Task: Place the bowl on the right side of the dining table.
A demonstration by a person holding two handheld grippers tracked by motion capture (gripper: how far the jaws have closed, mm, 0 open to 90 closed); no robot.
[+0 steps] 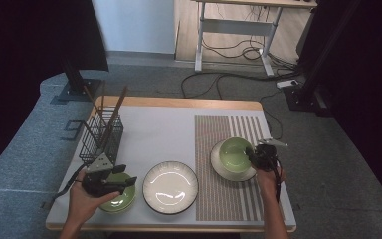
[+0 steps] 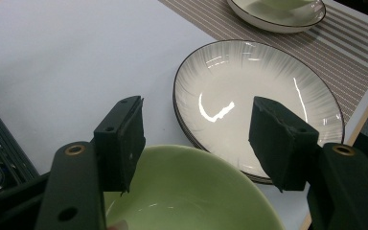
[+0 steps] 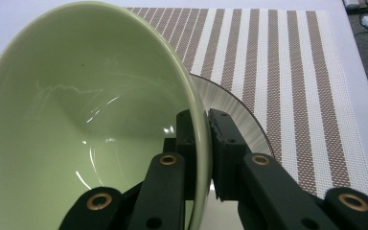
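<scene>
The right gripper (image 1: 256,155), at the right of the high view, has its fingers (image 3: 225,143) clamped on the rim of a green bowl (image 3: 76,120) — one finger inside the wall, the other outside. That bowl sits tilted over a white saucer (image 1: 218,167) on the striped placemat (image 1: 229,199), right of centre on the tabletop (image 1: 159,134).

The left gripper (image 1: 124,181), at the lower left of the high view, hangs above a second green bowl (image 2: 187,191) with its fingers (image 2: 124,139) spread apart (nothing pressed between them). This bowl lies below and between them, not touched. Just beyond it rests a white ribbed plate (image 2: 249,96) — centre bottom in the high view. A wire cutlery basket (image 1: 102,134) stands at the left.
</scene>
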